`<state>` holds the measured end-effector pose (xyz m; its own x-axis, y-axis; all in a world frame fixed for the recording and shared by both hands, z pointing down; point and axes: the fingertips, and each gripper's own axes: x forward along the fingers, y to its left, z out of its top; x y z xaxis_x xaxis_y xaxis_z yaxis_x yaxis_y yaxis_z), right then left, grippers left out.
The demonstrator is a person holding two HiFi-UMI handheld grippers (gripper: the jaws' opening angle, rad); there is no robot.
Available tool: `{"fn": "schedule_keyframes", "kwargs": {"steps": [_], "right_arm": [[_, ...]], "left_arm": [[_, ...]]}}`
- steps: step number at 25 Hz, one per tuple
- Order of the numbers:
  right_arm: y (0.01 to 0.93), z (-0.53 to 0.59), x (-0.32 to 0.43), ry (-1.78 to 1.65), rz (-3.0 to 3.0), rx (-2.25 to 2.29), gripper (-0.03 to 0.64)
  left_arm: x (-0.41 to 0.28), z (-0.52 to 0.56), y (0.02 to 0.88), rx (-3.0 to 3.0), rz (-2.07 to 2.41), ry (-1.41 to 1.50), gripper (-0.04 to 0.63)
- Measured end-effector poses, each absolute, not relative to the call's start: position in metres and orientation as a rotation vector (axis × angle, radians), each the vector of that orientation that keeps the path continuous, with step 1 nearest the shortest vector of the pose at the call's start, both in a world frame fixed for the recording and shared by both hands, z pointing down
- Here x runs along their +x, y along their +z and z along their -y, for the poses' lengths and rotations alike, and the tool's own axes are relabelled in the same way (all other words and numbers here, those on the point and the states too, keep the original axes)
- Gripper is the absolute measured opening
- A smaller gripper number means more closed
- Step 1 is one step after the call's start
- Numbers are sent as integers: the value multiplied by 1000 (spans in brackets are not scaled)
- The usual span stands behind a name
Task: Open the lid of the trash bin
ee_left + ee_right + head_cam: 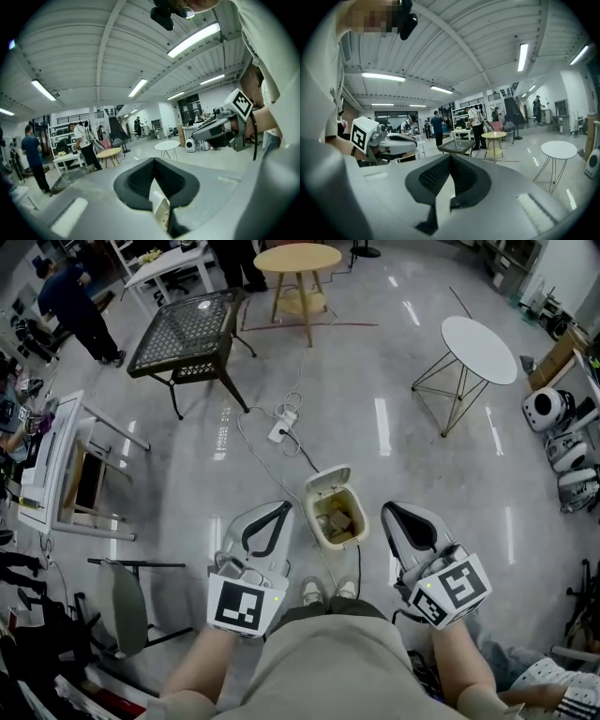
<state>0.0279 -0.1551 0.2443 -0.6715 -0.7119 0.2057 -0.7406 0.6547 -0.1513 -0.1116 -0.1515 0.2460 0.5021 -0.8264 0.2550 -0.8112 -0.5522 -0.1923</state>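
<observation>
Trash bin [316, 518] — small, cream, with rounded corners — stands on the floor [394, 427] just ahead of the person's shoes [328, 591], between the two grippers. Its lid [328, 481] is tipped up at the far rim, leaving the mouth open. Inside is brown, boxy stuff [343, 517], too small to identify. The left gripper [281, 508] and right gripper [388, 512] hang at either side, clear of the bin — both pairs of jaws closed together, gripping nothing.

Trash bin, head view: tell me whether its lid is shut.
No, the lid is swung back from the trash bin, and the open top shows brownish contents inside.
</observation>
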Motion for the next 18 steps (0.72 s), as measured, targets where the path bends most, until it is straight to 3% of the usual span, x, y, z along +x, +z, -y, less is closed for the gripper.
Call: {"fn": "schedule_keyframes", "kwargs": {"steps": [18], "right_arm": [[206,147,37,314,2828,1210,3]], "left_arm": [[-99,136,216,-2619,-1418,-462,2]]}}
